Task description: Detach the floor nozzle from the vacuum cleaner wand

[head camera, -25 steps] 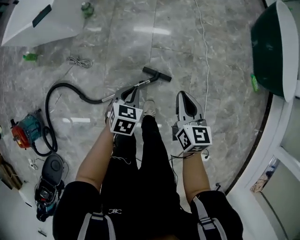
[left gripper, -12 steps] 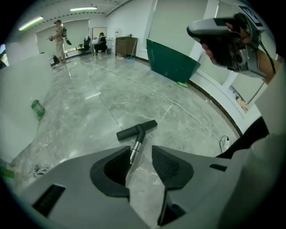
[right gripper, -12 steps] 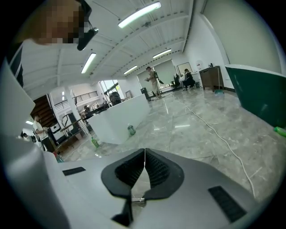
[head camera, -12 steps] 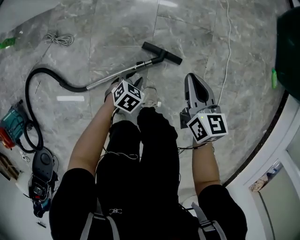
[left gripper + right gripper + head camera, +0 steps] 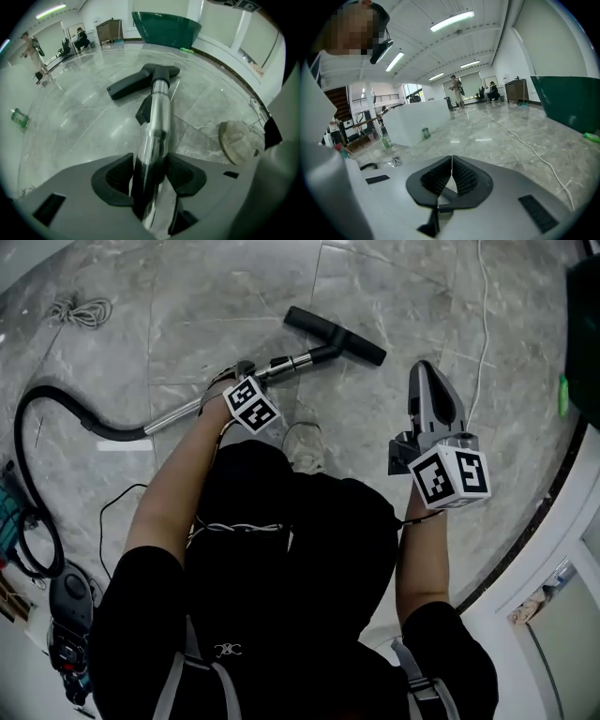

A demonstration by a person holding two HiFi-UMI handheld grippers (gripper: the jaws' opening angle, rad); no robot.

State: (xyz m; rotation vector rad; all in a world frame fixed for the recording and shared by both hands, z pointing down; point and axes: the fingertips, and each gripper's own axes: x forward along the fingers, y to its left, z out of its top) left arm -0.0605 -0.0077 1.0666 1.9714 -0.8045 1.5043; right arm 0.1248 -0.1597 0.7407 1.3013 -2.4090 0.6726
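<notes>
A black hose (image 5: 56, 413) curls away left of the left gripper (image 5: 151, 174). Its jaws have just been opening and straddle the wand (image 5: 158, 105) without clamping it. The floor nozzle (image 5: 140, 83) lies just ahead, attached. A shoe (image 5: 302, 446) sits between the grippers. The right gripper (image 5: 451, 174) is closed and empty, well right of the nozzle, with a white cable (image 5: 483, 324) beyond it.

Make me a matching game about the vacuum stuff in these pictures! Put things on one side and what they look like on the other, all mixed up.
Things:
1. nozzle
2. hose
3. right tool
4. shoe

Clues:
A. shut, holding nothing
B. pale, worn by the person
C. black, fixed on the end of the metal tube
D. long, black, bent in a big curve

Pairs: 1-C, 2-D, 3-A, 4-B
</notes>
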